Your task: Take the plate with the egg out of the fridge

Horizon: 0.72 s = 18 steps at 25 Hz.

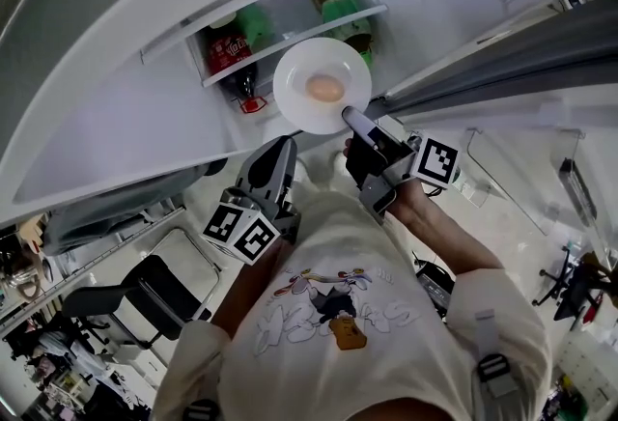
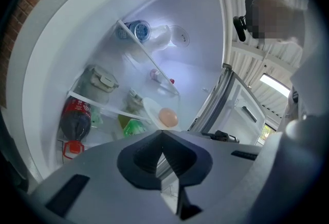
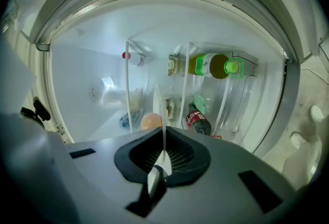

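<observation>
pulling-out judged in hand: plate (image 1: 294,81) with egg (image 1: 325,87) is clamped at its rim by right claw (image 1: 353,117), at the fridge (image 1: 116,120) mouth. left claw (image 1: 279,145) clenched, empty. next: drawn clear, kept level.

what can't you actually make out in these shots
- Plate: edge-on in the right gripper view; its near rim is buried in the right gripper.
- Egg: lower part hidden by that gripper's body.
- Cola bottle label: too small in the head view.
</observation>
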Tool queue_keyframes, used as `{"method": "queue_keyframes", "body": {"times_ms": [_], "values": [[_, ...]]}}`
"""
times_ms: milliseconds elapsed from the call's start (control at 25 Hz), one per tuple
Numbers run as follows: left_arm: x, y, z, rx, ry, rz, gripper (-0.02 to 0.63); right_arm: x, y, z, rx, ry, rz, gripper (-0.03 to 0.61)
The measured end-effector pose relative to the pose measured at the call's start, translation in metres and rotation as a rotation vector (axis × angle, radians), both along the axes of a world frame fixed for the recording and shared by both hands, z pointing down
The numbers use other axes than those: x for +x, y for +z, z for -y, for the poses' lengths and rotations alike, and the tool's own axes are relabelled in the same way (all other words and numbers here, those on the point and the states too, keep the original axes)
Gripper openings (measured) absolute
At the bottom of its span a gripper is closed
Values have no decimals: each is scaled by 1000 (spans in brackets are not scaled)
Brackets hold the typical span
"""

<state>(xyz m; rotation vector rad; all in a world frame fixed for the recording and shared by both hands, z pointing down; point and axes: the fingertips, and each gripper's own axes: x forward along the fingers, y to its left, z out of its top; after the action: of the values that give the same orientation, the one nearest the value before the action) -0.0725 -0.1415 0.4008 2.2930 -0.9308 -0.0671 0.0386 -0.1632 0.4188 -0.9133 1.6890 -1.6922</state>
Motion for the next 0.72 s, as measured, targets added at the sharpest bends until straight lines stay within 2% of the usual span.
{"method": "queue_keyframes", "body": {"times_ms": [160, 320, 440, 720], "values": [[2, -4, -1, -27, 15, -43, -5, -1, -4, -10, 4, -10, 15, 18], [4, -10, -3, -80, 27, -145, -3, -1, -8, -19, 10, -20, 18, 18], [6, -10, -5, -107, 27, -182, -3, 1, -10, -24, 13, -20, 22, 18], [2, -13, -9, -112, 22, -187, -3, 4, -13, -28, 11, -1, 31, 18]]}}
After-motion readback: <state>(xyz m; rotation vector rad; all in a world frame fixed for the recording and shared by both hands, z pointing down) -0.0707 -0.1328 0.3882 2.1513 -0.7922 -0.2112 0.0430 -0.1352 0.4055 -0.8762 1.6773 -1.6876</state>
